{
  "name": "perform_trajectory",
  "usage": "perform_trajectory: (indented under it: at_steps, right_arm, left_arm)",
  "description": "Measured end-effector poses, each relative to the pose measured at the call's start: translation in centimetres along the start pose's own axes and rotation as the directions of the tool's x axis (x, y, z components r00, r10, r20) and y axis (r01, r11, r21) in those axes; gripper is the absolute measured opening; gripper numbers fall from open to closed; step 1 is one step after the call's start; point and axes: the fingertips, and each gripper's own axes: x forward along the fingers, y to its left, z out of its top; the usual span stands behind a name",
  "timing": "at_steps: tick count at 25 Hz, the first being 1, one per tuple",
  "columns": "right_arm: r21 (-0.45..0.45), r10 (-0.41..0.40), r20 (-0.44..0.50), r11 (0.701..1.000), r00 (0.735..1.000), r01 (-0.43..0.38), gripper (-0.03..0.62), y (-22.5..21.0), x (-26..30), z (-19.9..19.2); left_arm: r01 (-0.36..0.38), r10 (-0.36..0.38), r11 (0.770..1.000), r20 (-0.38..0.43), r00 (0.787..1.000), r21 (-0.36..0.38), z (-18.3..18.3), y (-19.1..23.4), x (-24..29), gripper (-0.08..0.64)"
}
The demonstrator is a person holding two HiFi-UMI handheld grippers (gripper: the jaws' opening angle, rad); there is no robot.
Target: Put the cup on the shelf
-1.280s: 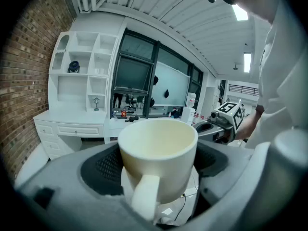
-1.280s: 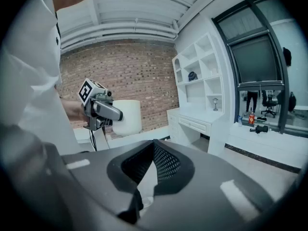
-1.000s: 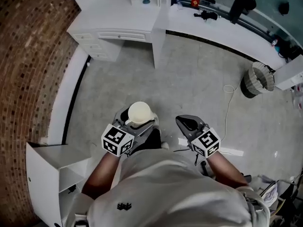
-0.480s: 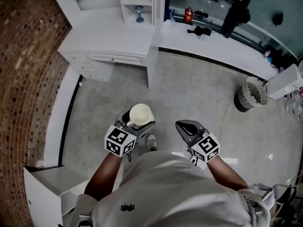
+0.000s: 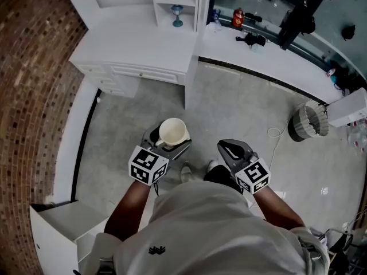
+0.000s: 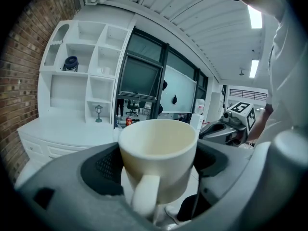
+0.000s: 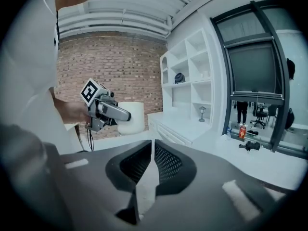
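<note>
1. The cup [image 6: 157, 150] is cream and smooth, a plain cylinder with a thick loop handle. It stands upright, mouth up and handle towards the person, and is carried over the floor, well apart from the shelf.
2. The left gripper [image 5: 169, 140] clamps the cup by its sides. Its dark, mesh-textured pads [image 6: 105, 166] press on the wall from both sides, set in grey moulded plastic.
3. The right gripper [image 7: 152, 150] is closed with nothing in it. Its two meshed faces meet along a thin slit.
4. The shelf [image 6: 91, 76] is white and matt, made of square-edged box compartments with one arched corner. A small lantern-like ornament [image 5: 177, 14] stands in one low compartment and a dark round thing [image 6: 70, 63] sits higher up.
5. Below it lies a flat white desk top [image 5: 137, 39] with drawer fronts and sharp corners.
6. The brick wall [image 5: 34, 96] on the left is rough and curves along a white skirting [image 5: 73, 136].
7. The floor [image 5: 241, 107] is dull grey and bare between the person and the desk, leaving an open way ahead.
8. To the right, a ribbed round bin [image 5: 309, 122] stands near a long white counter [image 5: 269, 59] that carries a red can [image 5: 237, 19].
9. A low white cabinet [image 5: 51, 234] stands close at the person's left.
</note>
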Motion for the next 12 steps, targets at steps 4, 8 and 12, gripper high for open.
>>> perform_trajectory:
  at_steps: [4, 8, 12]
  right_arm:
    - [0.032, 0.021, 0.004, 0.999, 1.0, -0.021, 0.034, -2.9, 2.0, 0.5]
    - [0.025, 0.058, 0.017, 0.998, 0.998, -0.058, 0.031, -6.9, 4.1, 1.4]
    - [0.01, 0.115, 0.015, 0.993, 0.993, -0.115, 0.029, -11.8, 6.2, 2.5]
  left_arm:
    - [-0.025, 0.025, 1.0, -0.002, 1.0, -0.012, 1.1, 2.9, 2.3, 0.42]
    - [-0.067, 0.067, 0.998, -0.009, 0.998, -0.012, 2.6, 5.6, 5.4, 0.42]
    - [-0.115, 0.115, 0.993, -0.001, 0.993, -0.008, 5.6, 7.9, 9.0, 0.42]
